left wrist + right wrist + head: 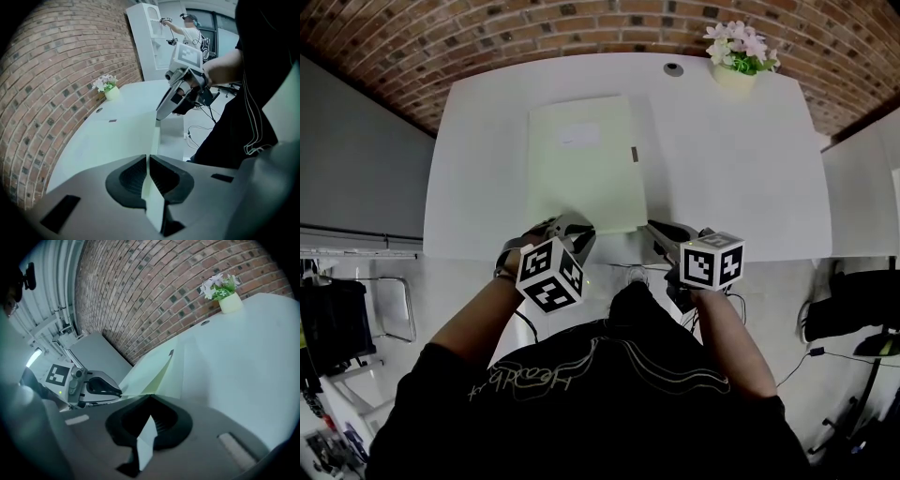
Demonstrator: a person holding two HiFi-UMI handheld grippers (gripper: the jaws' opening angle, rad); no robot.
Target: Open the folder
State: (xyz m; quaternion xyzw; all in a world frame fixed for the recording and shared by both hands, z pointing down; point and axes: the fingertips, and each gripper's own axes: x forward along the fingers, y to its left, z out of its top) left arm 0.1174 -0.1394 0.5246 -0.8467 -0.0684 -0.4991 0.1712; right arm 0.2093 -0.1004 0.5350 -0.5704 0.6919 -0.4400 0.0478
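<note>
1. Pale-green card folder [584,164] lies flat on the white tabletop [731,169]. Its near edge sits at the tabletop's near rim, and there's a small dark tab [633,154] on its right edge.
2. Handling, my read: light, thin, bendy. The cover will flex and could slip from a shallow pinch. Best taken at the near corners, cover only, not both leaves.
3. Jaws of the left gripper [149,174] are pressed nearly together, pinching a thin pale sheet at the folder's near-left corner.
4. Jaws of the right gripper [149,420] pinch a pale sheet edge at the near-right corner. There the cover looks parted from the lower leaf, leaving a wedge gap.
</note>
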